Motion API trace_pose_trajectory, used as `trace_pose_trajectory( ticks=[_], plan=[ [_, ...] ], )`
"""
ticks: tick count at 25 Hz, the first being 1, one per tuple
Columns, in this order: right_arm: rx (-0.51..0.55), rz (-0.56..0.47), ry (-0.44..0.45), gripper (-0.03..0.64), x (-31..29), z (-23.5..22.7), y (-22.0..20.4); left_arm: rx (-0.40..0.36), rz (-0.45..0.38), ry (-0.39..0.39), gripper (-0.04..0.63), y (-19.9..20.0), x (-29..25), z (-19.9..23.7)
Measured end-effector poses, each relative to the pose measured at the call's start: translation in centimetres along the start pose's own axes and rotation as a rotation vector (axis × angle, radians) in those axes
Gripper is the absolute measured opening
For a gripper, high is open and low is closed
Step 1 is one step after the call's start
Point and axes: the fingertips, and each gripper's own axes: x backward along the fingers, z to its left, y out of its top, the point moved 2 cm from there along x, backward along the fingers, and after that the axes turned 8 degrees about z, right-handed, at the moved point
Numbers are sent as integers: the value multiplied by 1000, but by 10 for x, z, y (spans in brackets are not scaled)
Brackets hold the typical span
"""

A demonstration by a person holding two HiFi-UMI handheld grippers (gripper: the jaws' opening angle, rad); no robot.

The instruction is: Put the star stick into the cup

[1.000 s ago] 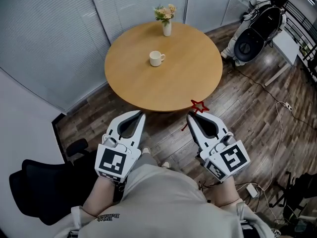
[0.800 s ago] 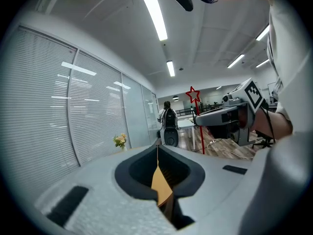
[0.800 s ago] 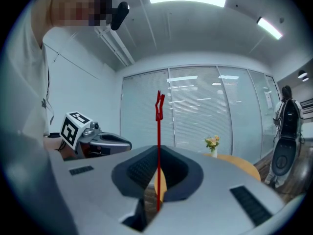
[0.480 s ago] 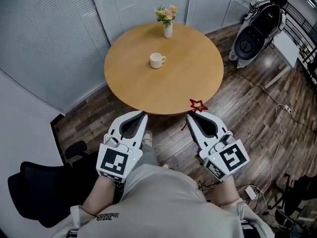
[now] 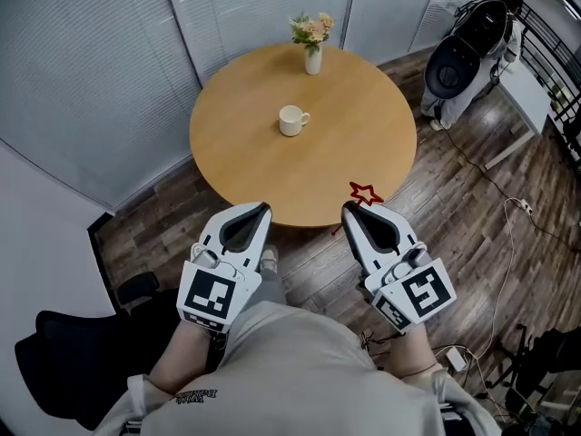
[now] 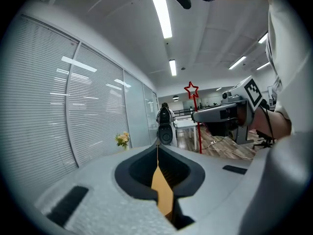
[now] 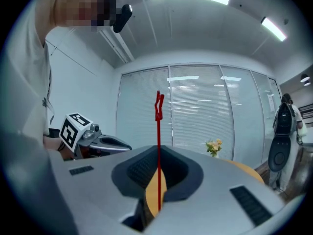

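I am holding both grippers low in front of me, short of the round wooden table (image 5: 272, 171), with the wood-plank floor beneath them.

The right gripper (image 5: 349, 210) has its jaws pressed together on the star stick (image 5: 365, 193). In the right gripper view the thin red stick (image 7: 158, 131) rises straight up out of the seam between the jaws of that gripper (image 7: 158, 150), with the outline star at its top. In the head view the star sits just past the jaw tips, over the near right edge of the table.

The left gripper (image 5: 262, 208) is closed as well. In the left gripper view its jaws (image 6: 157, 148) meet in a thin line with nothing between them. That view also catches the red star stick (image 6: 191, 89) standing up from the other gripper.

The white cup (image 5: 292, 120) stands upright near the middle of the table, handle to the right, well apart from the stick. A small white vase of flowers (image 5: 312, 48) stands at the far edge.

As for writing, each marker cube (image 5: 211, 296) carries only a black-and-white square pattern, no letters. There is a line of dark print on my shirt (image 5: 195, 396), too small to read. I see no brand on the cup.
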Motion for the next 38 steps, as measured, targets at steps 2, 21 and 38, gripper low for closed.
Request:
trace_pose_trajectory(
  ticks=[2, 21, 38],
  plan=[
    [-5, 2, -4, 34, -18, -6, 4, 1, 4, -7, 23, -2, -9, 17],
    [-23, 49, -45, 34, -170, -77, 25, 21, 16, -62, 23, -2, -109, 152],
    [-43, 75, -120, 34, -259, -115, 40, 4, 21, -148, 23, 0, -164, 230]
  ],
)
